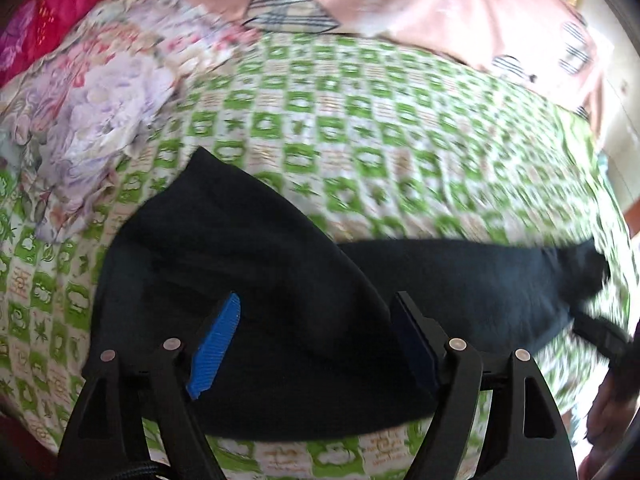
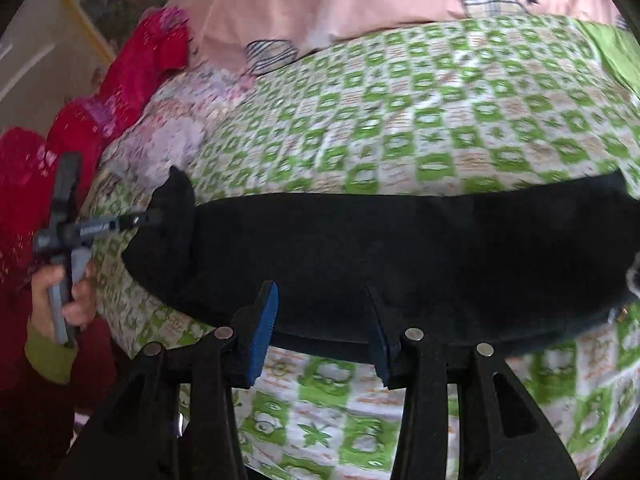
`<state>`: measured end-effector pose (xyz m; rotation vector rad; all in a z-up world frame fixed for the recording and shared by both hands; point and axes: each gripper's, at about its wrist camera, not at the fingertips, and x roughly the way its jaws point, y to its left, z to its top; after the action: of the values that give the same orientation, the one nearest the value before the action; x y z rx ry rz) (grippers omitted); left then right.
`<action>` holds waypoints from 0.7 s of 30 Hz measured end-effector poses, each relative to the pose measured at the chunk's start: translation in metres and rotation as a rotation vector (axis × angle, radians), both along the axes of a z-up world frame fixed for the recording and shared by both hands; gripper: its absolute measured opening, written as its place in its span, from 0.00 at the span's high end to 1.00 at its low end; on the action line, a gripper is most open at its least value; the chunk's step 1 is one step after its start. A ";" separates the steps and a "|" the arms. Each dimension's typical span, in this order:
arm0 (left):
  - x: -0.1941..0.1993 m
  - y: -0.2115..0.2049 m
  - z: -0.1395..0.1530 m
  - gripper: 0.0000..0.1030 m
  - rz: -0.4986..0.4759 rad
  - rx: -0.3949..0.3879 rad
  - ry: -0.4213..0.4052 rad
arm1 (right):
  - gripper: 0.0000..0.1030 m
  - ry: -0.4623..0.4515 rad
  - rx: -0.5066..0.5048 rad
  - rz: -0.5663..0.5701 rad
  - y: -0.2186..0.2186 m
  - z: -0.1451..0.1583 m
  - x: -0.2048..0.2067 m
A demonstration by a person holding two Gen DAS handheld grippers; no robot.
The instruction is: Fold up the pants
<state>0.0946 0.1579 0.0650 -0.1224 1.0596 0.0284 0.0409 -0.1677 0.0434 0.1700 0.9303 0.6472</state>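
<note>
Black pants (image 1: 280, 280) lie on a bed with a green and white checked sheet (image 1: 360, 132). In the left wrist view my left gripper (image 1: 316, 308) is open, its blue pads hovering over the pants' near end, where a flap is folded up. In the right wrist view the pants (image 2: 400, 256) stretch across as a long band. My right gripper (image 2: 324, 300) is open over their near edge, holding nothing. The left gripper shows at the far left of the right wrist view (image 2: 148, 218), its tip at the pants' raised left end.
A pink quilt (image 1: 400, 0) lies at the far side of the bed. A floral pillow (image 1: 92, 120) and red fabric (image 1: 60, 8) sit at the left. The bed's edge drops off at the right (image 1: 616, 184). A hand (image 2: 64, 296) holds the left gripper.
</note>
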 end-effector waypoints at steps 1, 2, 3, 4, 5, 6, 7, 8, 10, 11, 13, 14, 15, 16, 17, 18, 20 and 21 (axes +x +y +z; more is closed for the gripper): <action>0.008 0.004 0.001 0.24 0.015 0.001 0.014 | 0.57 -0.003 -0.002 0.041 0.013 0.001 0.001; 0.017 0.007 0.002 0.24 0.033 0.005 0.035 | 0.57 -0.004 -0.001 0.073 0.022 0.001 0.002; 0.025 0.010 0.002 0.24 0.045 0.009 0.058 | 0.57 -0.006 0.000 0.106 0.032 0.001 0.004; 0.031 0.011 0.002 0.24 0.054 0.010 0.073 | 0.57 -0.004 -0.003 0.135 0.043 0.000 0.006; 0.040 0.013 0.002 0.23 0.067 0.011 0.093 | 0.57 0.001 -0.005 0.162 0.053 -0.001 0.007; 0.048 0.016 0.000 0.23 0.080 0.007 0.122 | 0.57 0.004 -0.004 0.187 0.062 -0.002 0.009; 0.059 0.020 -0.004 0.23 0.095 -0.013 0.165 | 0.57 0.004 -0.003 0.212 0.072 -0.002 0.010; 0.063 0.023 -0.007 0.24 0.110 -0.029 0.187 | 0.56 0.002 -0.002 0.236 0.081 -0.003 0.009; 0.074 0.028 -0.010 0.24 0.145 -0.054 0.215 | 0.53 -0.001 -0.003 0.283 0.101 -0.006 0.011; 0.080 0.029 -0.011 0.24 0.157 -0.052 0.227 | 0.52 0.004 -0.004 0.298 0.109 -0.009 0.012; 0.092 0.028 -0.015 0.24 0.164 -0.009 0.252 | 0.52 0.025 -0.006 0.329 0.126 -0.014 0.016; 0.097 0.027 -0.018 0.24 0.165 0.028 0.264 | 0.52 0.031 -0.004 0.341 0.131 -0.016 0.017; 0.101 0.025 -0.021 0.24 0.164 0.054 0.275 | 0.51 0.033 -0.004 0.355 0.138 -0.019 0.018; 0.104 0.024 -0.025 0.24 0.161 0.076 0.287 | 0.51 0.032 -0.007 0.365 0.143 -0.020 0.019; 0.107 0.022 -0.029 0.24 0.156 0.096 0.298 | 0.51 0.028 -0.017 0.372 0.149 -0.023 0.020; 0.110 0.021 -0.033 0.24 0.150 0.115 0.308 | 0.51 0.028 -0.026 0.376 0.154 -0.026 0.021; 0.114 0.018 -0.043 0.29 0.136 0.151 0.328 | 0.51 0.020 -0.050 0.376 0.163 -0.032 0.022; 0.115 0.017 -0.046 0.43 0.130 0.171 0.329 | 0.51 0.010 -0.060 0.378 0.166 -0.034 0.022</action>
<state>0.2096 0.1750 0.0192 -0.0312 1.3705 0.2636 0.0633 -0.0014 0.0097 -0.0594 0.9999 0.9653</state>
